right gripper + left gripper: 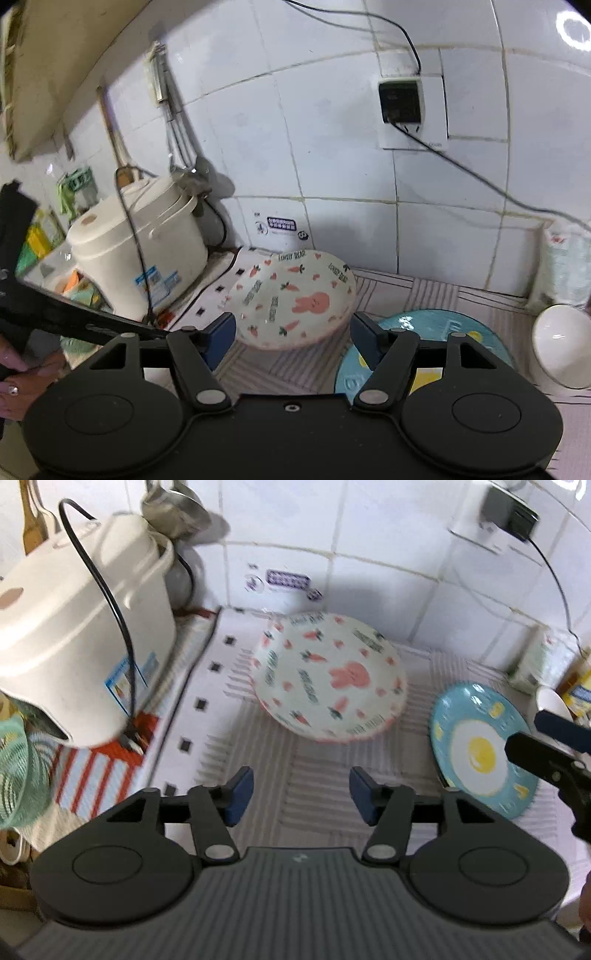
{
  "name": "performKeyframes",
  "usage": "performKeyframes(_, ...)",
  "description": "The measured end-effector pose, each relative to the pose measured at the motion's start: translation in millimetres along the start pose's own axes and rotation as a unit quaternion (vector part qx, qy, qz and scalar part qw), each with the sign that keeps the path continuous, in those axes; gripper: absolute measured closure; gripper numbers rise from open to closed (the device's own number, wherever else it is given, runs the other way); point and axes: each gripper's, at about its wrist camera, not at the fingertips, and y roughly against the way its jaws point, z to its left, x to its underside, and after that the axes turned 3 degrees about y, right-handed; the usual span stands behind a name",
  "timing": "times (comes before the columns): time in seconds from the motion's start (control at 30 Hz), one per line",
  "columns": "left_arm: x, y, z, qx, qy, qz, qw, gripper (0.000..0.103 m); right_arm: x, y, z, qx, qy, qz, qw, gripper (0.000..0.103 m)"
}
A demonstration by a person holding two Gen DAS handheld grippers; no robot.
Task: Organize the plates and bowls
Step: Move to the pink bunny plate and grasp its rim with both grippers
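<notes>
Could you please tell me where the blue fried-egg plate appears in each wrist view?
Left wrist view: the blue fried-egg plate lies at right, partly behind the other gripper.
Right wrist view: low, right of centre, partly hidden by the gripper's own finger.
Shared landmark: the bunny-and-carrot plate, just left of it in both.

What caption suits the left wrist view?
Open left gripper above the mat, facing the rabbit-print plate, egg-print plate to its right.
</notes>
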Motion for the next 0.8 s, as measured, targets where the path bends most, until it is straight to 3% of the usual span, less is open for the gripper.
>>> performKeyframes(0.07, -8, -8, 8, -0.001, 0.004, -0.019, 0.9998, 0.035, 1, -19, -5, -0.007, 0.002, -0.015, 1.0, 0.03)
performKeyframes(0.2, -21, -37, 20, -0.006, 0.006, -0.035, 0.9993, 0.031, 7, -57, -14, -0.006, -0.003, -0.031, 0.999, 0.03)
performKeyframes(0.3, -28, -60, 27, 0.011, 0.018, -0.037, 0.9991, 0.03, 12, -87, -19, -0.007, -0.002, -0.032, 0.999, 0.03)
performKeyframes(0.47, -32, -98, 26, -0.002, -0.006, -0.036, 0.9993, 0.03, 7, -128, -24, 0.01, 0.014, -0.007, 1.0, 0.03)
performKeyframes(0.6, -39, -123, 32, 0.009, 0.009, -0.028, 0.9995, 0.032, 1, -156, -37, 0.032, 0.0, 0.031, 0.999, 0.031)
performKeyframes(0.7, -43, -138, 32, 0.008, 0.003, -0.047, 0.9989, 0.035, -3, -172, -51, 0.036, -0.018, 0.046, 0.998, 0.035)
performKeyframes(0.8, -47, -151, 32, 0.007, -0.003, -0.048, 0.9988, 0.042, -6, -189, -66, 0.026, -0.042, 0.065, 0.997, 0.046)
